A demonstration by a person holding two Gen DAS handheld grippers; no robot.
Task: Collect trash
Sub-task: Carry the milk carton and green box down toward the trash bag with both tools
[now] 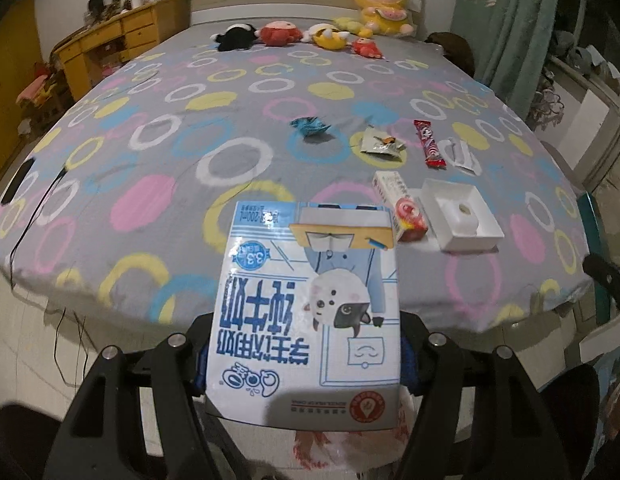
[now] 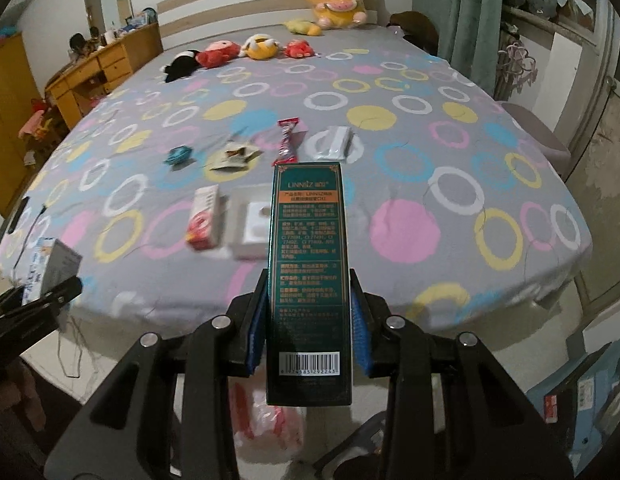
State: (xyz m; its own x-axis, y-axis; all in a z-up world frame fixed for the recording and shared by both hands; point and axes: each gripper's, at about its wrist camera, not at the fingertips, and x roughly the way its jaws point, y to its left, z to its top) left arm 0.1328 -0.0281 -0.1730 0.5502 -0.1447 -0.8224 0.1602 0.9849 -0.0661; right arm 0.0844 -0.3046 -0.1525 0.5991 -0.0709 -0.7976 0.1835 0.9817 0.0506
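Observation:
My left gripper (image 1: 303, 356) is shut on a white and blue milk carton (image 1: 310, 304), held off the foot of the bed. My right gripper (image 2: 310, 320) is shut on a dark green box (image 2: 307, 272), also held off the bed's near edge. Below both grippers a white and red plastic bag (image 2: 269, 424) lies on the floor. On the bed lie a blue crumpled wrapper (image 1: 312, 127), a silver packet (image 1: 380, 144), a red candy wrapper (image 1: 430, 144), a clear wrapper (image 1: 460, 156), a white and red carton (image 1: 402, 208) and an open white box (image 1: 462, 216).
The grey bedspread (image 1: 157, 184) has coloured rings. Plush toys (image 1: 277, 34) and a big yellow doll (image 1: 384, 4) sit by the headboard. A yellow wooden desk (image 1: 109, 48) stands at left, green curtains (image 1: 510, 20) at right. A black cable (image 1: 37, 208) hangs off the bed's left corner.

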